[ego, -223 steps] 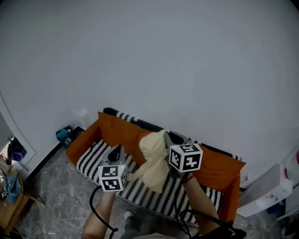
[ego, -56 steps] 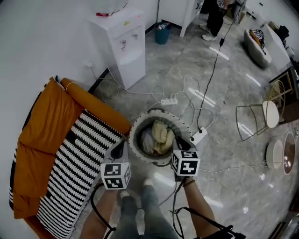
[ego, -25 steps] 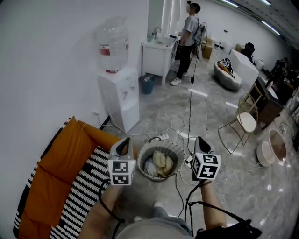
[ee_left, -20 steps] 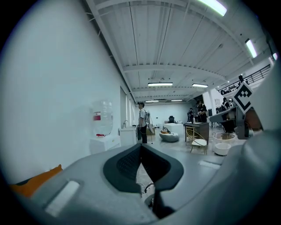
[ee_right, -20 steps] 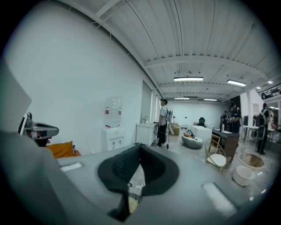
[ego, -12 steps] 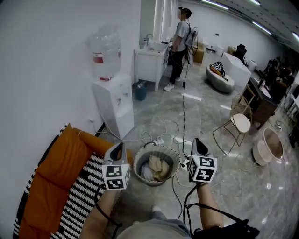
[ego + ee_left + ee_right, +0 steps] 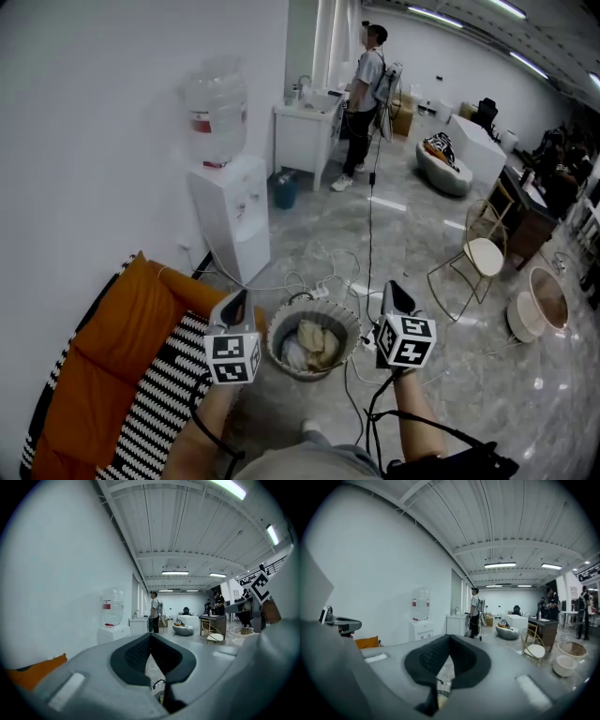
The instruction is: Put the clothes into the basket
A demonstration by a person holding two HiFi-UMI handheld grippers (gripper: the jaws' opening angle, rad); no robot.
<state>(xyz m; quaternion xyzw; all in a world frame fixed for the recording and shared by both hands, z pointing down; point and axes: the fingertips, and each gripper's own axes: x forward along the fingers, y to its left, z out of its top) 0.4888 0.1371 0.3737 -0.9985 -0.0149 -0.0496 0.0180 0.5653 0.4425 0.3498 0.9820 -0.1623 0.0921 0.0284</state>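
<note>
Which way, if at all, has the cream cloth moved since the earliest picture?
Yes. The cream cloth hung over the sofa; now it lies in the basket on the floor beside it.

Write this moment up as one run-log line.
clothes: in basket | left gripper: shut, empty | right gripper: shut, empty | position: grippers flank basket in head view

We see the sofa (image 7: 94, 375) cut off by the head view's left and bottom edges. The basket (image 7: 314, 304) wall hides the lower clothes (image 7: 314, 342). The water bottle (image 7: 216, 108) label is too small to read, and the far people (image 7: 562, 155) are too dark to make out.
</note>
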